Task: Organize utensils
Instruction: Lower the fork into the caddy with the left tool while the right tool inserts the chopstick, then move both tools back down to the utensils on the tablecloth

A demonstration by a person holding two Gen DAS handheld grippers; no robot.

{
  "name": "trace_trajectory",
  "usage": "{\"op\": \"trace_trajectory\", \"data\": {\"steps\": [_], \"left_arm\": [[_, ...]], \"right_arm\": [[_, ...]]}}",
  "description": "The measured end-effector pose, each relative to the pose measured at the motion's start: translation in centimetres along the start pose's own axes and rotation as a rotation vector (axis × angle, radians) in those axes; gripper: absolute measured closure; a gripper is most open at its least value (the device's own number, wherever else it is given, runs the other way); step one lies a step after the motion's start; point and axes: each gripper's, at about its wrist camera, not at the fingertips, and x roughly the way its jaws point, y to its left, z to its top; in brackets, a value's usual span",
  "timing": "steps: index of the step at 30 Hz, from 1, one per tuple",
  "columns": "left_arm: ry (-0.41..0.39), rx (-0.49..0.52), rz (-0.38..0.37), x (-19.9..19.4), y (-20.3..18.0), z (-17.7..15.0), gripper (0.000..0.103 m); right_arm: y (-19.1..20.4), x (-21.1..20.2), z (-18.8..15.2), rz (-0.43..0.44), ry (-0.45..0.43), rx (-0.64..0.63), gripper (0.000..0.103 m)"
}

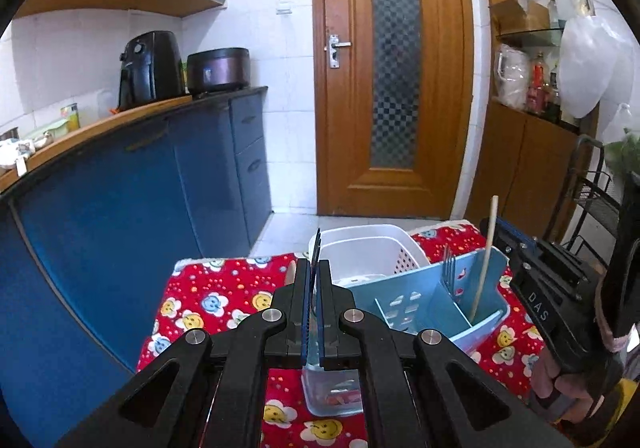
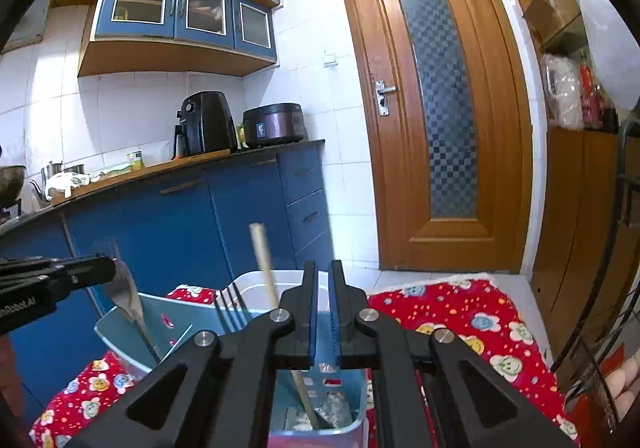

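Left wrist view: the left claw [image 1: 316,268] occupies the lower centre of the frame, its two blue-padded fingers nearly pressed together around a thin dark blade-like object whose identity cannot be told. Beyond it, on the counter [image 1: 224,288] covered by a red flower-patterned cloth, stands a light blue utensil caddy [image 1: 440,300] with internal dividers, at centre right. A metal fork [image 1: 449,266] stands tines-up in a rear compartment; a pale wooden chopstick [image 1: 485,256] leans upright in the right-hand compartment. A white perforated basket [image 1: 372,252] stands just behind the caddy, touching or nearly touching it. A clear container [image 1: 332,388] lies on the cloth beneath the claw. The right claw body appears at the right edge, held in a hand [image 1: 568,388].

Right wrist view: the right claw [image 2: 323,288] sits at lower centre, its fingers drawn close with a narrow gap and nothing visible between them. The caddy [image 2: 120,332] lies directly below and to the left. The chopstick [image 2: 266,272] rises in front of the fingers, blurred at its top. The fork [image 2: 230,308] shows its tines left of centre. At the left edge, the left claw's tip [image 2: 92,272] grips a metal utensil [image 2: 128,300] that slants down into the caddy's left compartment.
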Motion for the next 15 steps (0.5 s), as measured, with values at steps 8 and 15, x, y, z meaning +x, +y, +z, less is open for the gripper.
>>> {"op": "trace_trajectory", "data": {"steps": [8,15], "left_arm": [[0.028,-0.044,-0.026,-0.3,0.3,0.0,0.083],[0.003,-0.018,-0.033,-2.5,-0.1,-0.1,0.07]], "right_arm": [[-0.6,-2.1,0.5,0.071,0.032,0.058,0.085],[-1.0,-4.5,0.6,0.096,0.098,0.083,0.072]]}}
